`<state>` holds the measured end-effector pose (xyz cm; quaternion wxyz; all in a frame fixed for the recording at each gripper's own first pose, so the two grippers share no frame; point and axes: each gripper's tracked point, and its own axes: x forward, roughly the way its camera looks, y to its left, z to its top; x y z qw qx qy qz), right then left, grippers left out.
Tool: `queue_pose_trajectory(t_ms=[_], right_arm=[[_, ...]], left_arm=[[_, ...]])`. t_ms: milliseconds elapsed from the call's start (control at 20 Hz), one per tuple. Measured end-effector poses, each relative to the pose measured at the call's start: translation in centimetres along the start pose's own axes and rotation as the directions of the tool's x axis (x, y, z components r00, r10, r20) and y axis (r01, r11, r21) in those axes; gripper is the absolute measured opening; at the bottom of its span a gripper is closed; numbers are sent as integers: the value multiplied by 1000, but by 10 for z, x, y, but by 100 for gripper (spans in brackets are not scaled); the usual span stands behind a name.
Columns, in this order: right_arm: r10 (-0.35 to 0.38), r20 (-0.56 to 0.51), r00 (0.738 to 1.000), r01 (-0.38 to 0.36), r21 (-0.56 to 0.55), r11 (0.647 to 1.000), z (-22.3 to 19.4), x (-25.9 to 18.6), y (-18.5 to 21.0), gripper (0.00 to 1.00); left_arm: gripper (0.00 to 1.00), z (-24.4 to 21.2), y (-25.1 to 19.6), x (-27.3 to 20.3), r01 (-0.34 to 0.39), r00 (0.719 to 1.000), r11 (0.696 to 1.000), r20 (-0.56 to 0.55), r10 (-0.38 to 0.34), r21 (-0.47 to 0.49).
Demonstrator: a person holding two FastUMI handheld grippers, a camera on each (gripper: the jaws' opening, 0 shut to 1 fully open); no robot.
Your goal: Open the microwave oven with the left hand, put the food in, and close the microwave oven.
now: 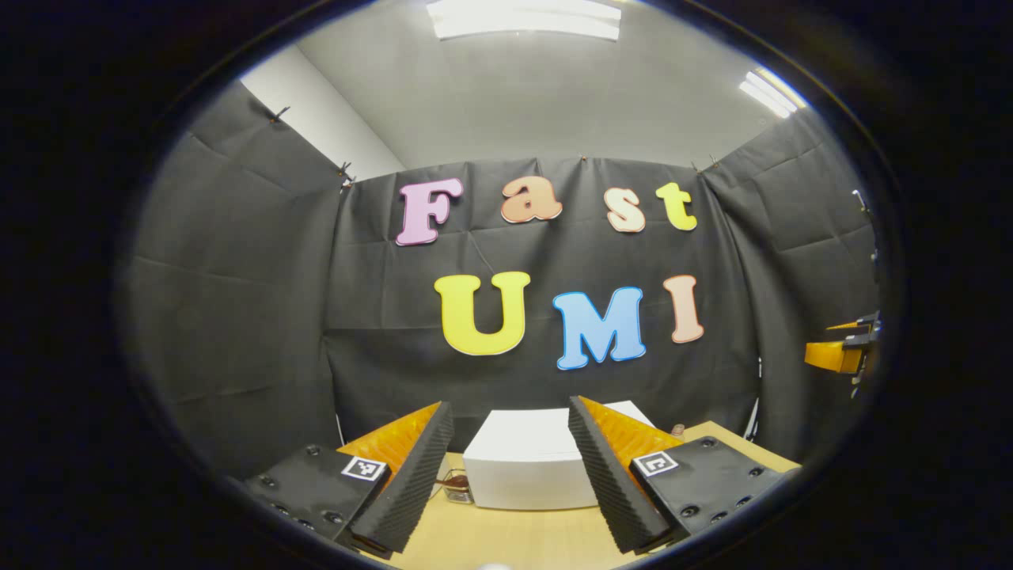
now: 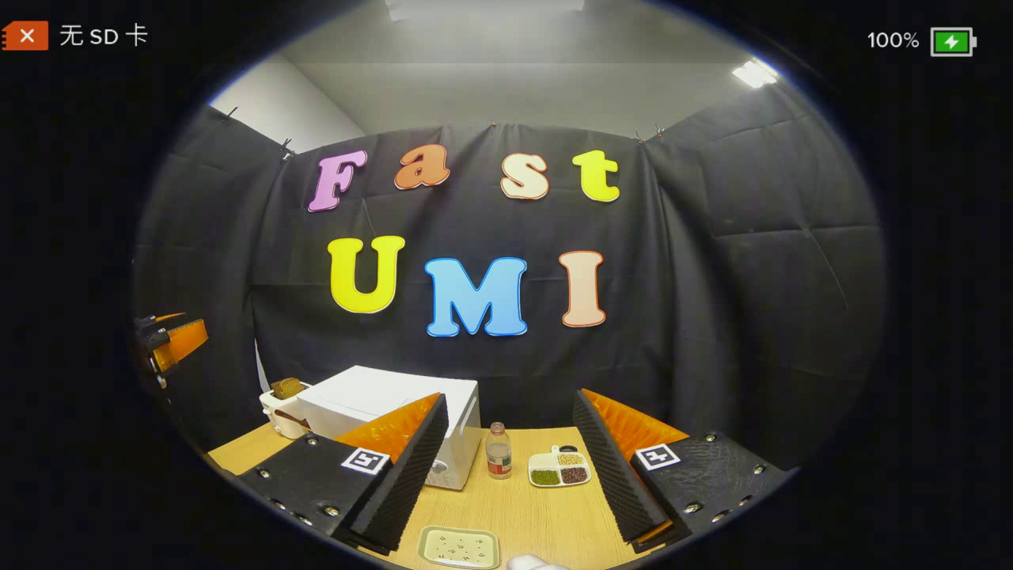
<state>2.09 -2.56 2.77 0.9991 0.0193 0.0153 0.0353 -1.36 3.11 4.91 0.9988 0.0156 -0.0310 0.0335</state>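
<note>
The white microwave oven point(image 1: 529, 469) stands on the wooden table point(image 1: 514, 538), straight ahead between the fingers of my left gripper point(image 1: 510, 408), which is open, empty and well short of it. Its door looks shut. From the right gripper view the microwave oven point(image 2: 372, 412) sits to the left. My right gripper point(image 2: 510, 397) is also open and empty, above the table. A pale plate point(image 2: 459, 546) with small dark specks lies near the front edge below it. Each gripper appears at the other view's edge: the right gripper point(image 1: 843, 352), the left gripper point(image 2: 170, 340).
A small bottle point(image 2: 498, 451) and a divided dish of beans point(image 2: 560, 467) stand right of the microwave. A white container with a brown slice point(image 2: 281, 404) sits behind its left side. A small glass item point(image 1: 457, 484) is by the microwave's left corner. Black cloth walls surround the table.
</note>
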Motion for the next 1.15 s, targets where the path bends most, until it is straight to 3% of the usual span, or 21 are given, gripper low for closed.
queue_pose_trajectory(t_ms=[650, 800, 900, 1150], right_arm=[[7, 4, 1000, -7, 1, 1000, 0, 2, 3, 97], [9, 9, 1000, -9, 0, 1000, 3, 3, 5, 97], [7, 11, 1000, -7, 2, 1000, 3, 4, 4, 97], [8, 7, 1000, -8, 8, 1000, 1, 6, 4, 97]], left_arm=[[99, -2, -1, 2, -2, 1000, 1000, -7, 2, 5], [94, -1, -2, 4, -1, 1000, 1000, -3, 1, 6], [99, 1, -1, 4, -2, 1000, 1000, -1, 2, 9], [99, 2, -1, 5, -5, 1000, 1000, 3, 5, 12]])
